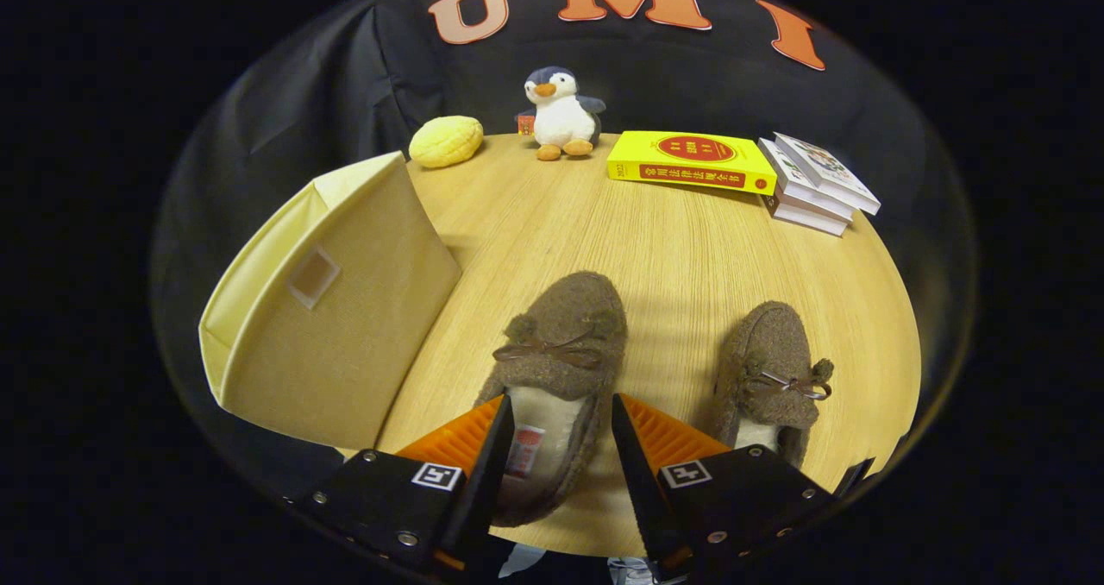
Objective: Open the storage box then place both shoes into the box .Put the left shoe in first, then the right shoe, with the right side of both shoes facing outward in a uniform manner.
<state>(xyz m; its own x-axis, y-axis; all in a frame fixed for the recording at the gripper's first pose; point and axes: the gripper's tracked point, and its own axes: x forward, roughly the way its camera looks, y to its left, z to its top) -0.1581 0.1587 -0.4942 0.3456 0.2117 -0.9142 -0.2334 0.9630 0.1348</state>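
Two brown fuzzy slippers lie on the round wooden bench [673, 257], toes pointing away from me. My jaws [559, 412] are spread wide, and the heel end of the left-hand slipper [561, 343] sits between the two fingers, its pale lining and a small label showing in the gap. I cannot tell whether either finger [470, 434] actually touches the slipper; nothing is pinched as far as I can see. That slipper carries a thin bow across its top, with a small pompom at one side.

Off to the right of the jaws, apart from the first, the second slipper [772, 369] rests at a slight angle, its own bow and pompom turned toward its right side.

To the left of the jaws stands the fabric storage box [345, 309], cream and tan, tilted so that one broad side faces me, with a small clear label pocket on it.

Well beyond the jaws, along the far rim of the bench, I see a yellow bun-shaped toy [446, 141], a plush penguin [561, 115], a yellow book [690, 162] lying flat, and a small stack of books [815, 186] just to its right.
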